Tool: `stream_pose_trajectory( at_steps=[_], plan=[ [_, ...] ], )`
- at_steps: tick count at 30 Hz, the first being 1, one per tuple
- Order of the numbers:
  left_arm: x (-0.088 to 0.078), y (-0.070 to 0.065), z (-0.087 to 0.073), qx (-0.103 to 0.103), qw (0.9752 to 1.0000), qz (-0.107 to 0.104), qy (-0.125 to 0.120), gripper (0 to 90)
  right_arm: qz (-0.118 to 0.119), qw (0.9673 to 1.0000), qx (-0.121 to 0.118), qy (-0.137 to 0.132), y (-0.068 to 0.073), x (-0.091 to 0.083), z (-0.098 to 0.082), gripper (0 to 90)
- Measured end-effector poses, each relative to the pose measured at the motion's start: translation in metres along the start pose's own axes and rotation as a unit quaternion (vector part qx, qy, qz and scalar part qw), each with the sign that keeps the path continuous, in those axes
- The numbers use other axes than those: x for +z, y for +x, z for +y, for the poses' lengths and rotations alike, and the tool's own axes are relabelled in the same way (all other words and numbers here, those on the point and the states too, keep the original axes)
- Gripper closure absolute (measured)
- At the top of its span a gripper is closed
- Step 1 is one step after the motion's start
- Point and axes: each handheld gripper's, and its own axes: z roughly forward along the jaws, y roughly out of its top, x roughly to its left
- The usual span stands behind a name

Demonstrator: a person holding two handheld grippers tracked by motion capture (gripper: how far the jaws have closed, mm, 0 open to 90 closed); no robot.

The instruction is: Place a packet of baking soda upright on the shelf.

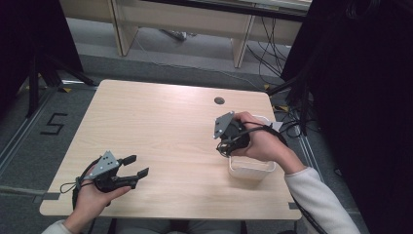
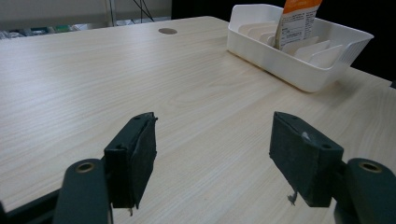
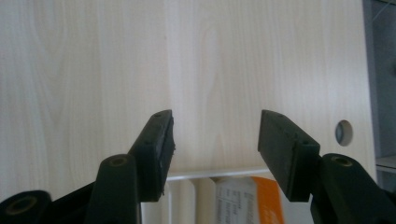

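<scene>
My left gripper (image 1: pixel 140 165) rests low over the front left of the light wooden table (image 1: pixel 165 122), held in a hand. Its jaws stand open with nothing between them, as the left gripper view (image 2: pixel 212 154) confirms. A white divided bin (image 1: pixel 251 171) sits at the right edge of the table. An orange-and-white packet (image 2: pixel 299 21) stands upright inside it. My right gripper (image 3: pixel 215 135) hangs above the bin's near rim (image 3: pixel 210 175), pointing down, jaws open and empty. The packet's top (image 3: pixel 247 196) shows just below the jaws. The person's right hand (image 1: pixel 263 141) covers most of the bin.
A round cable hole (image 1: pixel 219 100) lies in the tabletop behind the bin. Bare wood spreads between the two grippers. Past the far edge are desk legs and cables on the floor; dark curtains stand at both sides.
</scene>
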Motion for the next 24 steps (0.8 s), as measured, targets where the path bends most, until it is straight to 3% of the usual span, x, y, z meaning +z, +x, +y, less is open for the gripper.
stream_pose_trajectory(
  at_steps=[1,3,4,10,11,12,13,16,19,23,24],
  plan=[
    [0.001,0.0,-0.001,-0.008,1.0,-0.003,-0.001,31.4,0.001,0.9999,0.013,0.005,0.005,0.003,0.0,46.1],
    [0.001,0.001,-0.001,-0.004,1.0,0.0,0.001,31.3,0.01,0.9999,-0.002,-0.006,0.01,0.01,0.0,46.2],
    [0.001,0.001,-0.001,-0.004,1.0,0.0,0.002,31.4,0.013,0.9998,0.015,-0.003,0.016,0.013,-0.001,46.1],
    [0.0,0.001,-0.001,-0.005,1.0,0.0,0.002,31.3,0.03,0.9989,0.035,-0.007,0.035,0.034,-0.004,46.1],
    [0.0,0.001,-0.001,-0.005,1.0,-0.001,0.001,31.3,0.03,0.999,0.03,-0.015,0.036,0.039,-0.005,46.2],
    [0.0,0.0,-0.001,-0.006,1.0,-0.002,0.001,31.4,0.035,0.9988,0.011,-0.031,0.036,0.045,-0.006,46.1],
    [0.001,0.0,-0.001,-0.01,0.9999,-0.005,-0.001,31.3,0.037,0.9985,0.028,-0.027,0.04,0.048,-0.007,46.1],
    [0.0,0.0,-0.001,-0.012,0.9999,-0.004,0.002,31.4,0.044,0.9977,0.04,-0.034,0.047,0.059,-0.009,45.9],
    [0.0,0.0,-0.001,-0.007,1.0,-0.003,0.001,31.3,0.065,0.9946,0.066,-0.046,0.054,0.069,-0.012,45.8],
    [0.001,0.001,-0.001,-0.006,1.0,-0.005,0.004,31.3,0.054,0.9941,0.075,-0.056,0.061,0.081,-0.015,45.4],
    [0.001,0.0,-0.002,-0.01,0.9999,-0.007,0.004,31.3,0.064,0.9926,0.084,-0.06,0.064,0.083,-0.016,45.2]
  ],
)
